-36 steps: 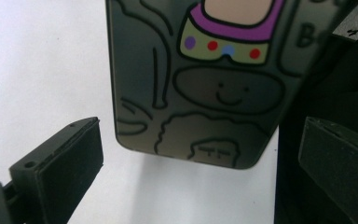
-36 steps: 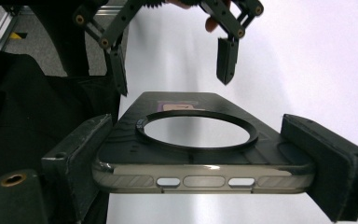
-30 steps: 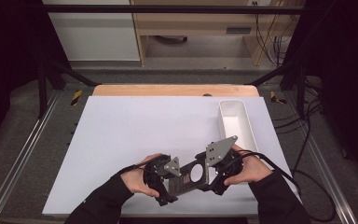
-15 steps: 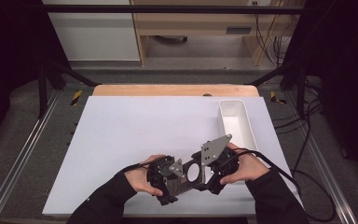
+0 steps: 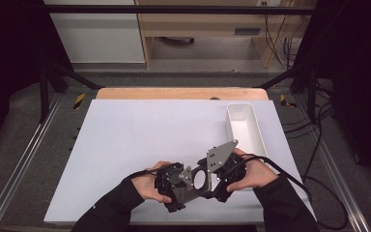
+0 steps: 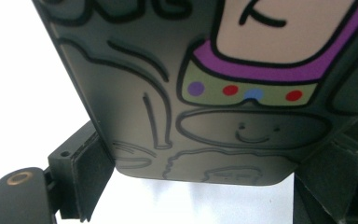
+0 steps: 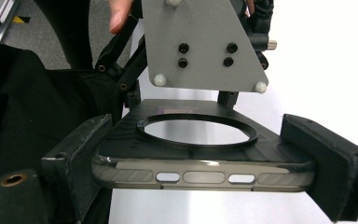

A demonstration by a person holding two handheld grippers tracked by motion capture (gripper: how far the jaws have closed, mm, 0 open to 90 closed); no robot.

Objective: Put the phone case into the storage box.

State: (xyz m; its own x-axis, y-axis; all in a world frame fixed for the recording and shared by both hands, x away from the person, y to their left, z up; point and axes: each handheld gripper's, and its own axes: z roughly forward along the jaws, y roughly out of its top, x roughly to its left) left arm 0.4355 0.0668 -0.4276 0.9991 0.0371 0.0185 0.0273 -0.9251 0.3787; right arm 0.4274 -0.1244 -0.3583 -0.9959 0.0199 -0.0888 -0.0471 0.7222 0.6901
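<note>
A dark translucent phone case (image 5: 193, 186) with a round ring (image 7: 196, 130) on its inner side hangs just above the white table top, near the front edge. Both grippers hold it from opposite ends. My left gripper (image 5: 171, 188) grips one end; the left gripper view looks onto the case's printed cartoon back (image 6: 205, 107), which spans its two pads (image 6: 93, 177). My right gripper (image 5: 222, 176) is shut across the other end, where port cutouts (image 7: 200, 178) show. The left gripper's grey plate (image 7: 200, 44) stands right behind the case.
A long empty white tray (image 5: 260, 137) stands at the right of the white table top (image 5: 140, 140), just beyond the right hand. A wooden strip (image 5: 174, 93) runs along the far edge. Cables (image 5: 314, 193) trail off to the right.
Both hands and the case have shifted slightly, the right gripper edging left toward the other. Both grips stay as they were.
</note>
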